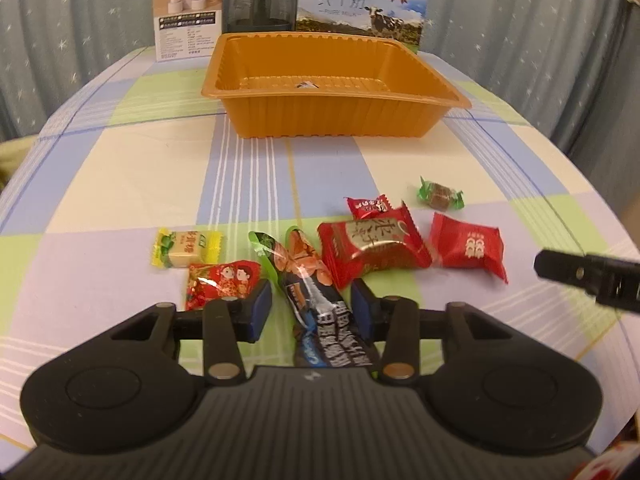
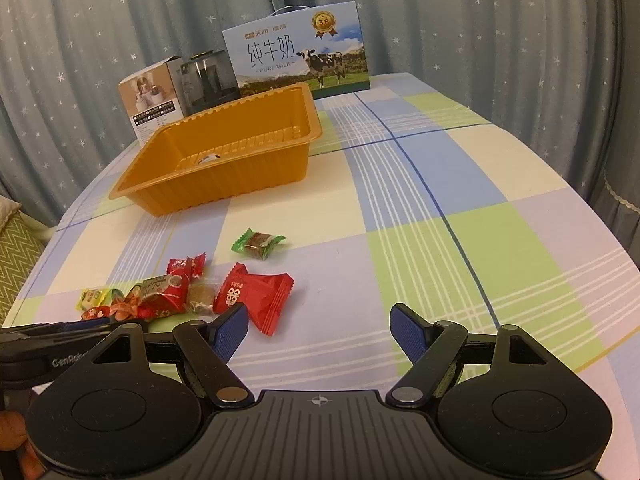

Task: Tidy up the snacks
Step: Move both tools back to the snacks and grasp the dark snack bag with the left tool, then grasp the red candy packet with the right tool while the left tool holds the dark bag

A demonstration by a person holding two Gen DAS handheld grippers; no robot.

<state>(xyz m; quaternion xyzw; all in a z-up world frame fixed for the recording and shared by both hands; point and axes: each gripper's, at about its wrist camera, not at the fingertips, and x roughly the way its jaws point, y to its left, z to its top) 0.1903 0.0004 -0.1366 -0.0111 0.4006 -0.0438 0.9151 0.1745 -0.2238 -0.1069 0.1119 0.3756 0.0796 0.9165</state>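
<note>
I take the orange plastic tray (image 1: pixel 332 116) as my landmark; it sits on the checked tablecloth (image 1: pixel 120 184) with only one small scrap visible on its floor. In front of the tray, well apart from it, lies the scatter of snacks. The largest is the long dark snack bar (image 1: pixel 320 308), its long axis running from my left gripper (image 1: pixel 314 308) towards the tray, slightly slanted. My left gripper has narrowed onto it: the bar lies between the blue pads (image 1: pixel 262 308), the right pad against its edge, a sliver of gap at the left, so I judge it pinched or nearly so.

Right of the bar, on the tray-facing side, is the big red-and-gold packet (image 1: pixel 372 248), then the red square packet (image 1: pixel 468 252). My right gripper (image 2: pixel 320 336) stands wide open with nothing in it, its left pad just beside that red packet. The green-wrapped candy (image 1: pixel 440 194) lies nearest the tray.

I judge the left hand takes the bar straight ahead to the tray.
</note>
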